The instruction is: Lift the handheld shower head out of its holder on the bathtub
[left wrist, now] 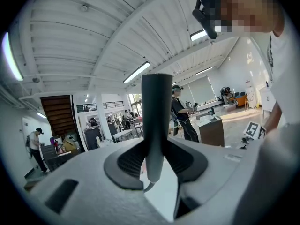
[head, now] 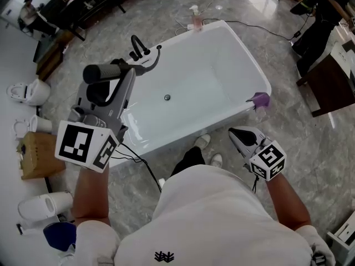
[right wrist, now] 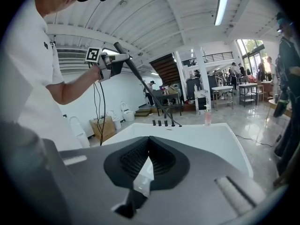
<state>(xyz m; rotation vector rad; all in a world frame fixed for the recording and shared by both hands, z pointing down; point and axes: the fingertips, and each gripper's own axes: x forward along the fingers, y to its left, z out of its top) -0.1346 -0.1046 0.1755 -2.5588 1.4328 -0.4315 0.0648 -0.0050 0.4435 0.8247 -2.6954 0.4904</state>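
Cardboard box (head: 36, 154) near white toilets (head: 28, 92); pink bottle (head: 195, 16); purple cloth (head: 259, 98).

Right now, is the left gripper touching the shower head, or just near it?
Touching. In the left gripper view, the left gripper has its pads pressed against both sides of the dark shower head.
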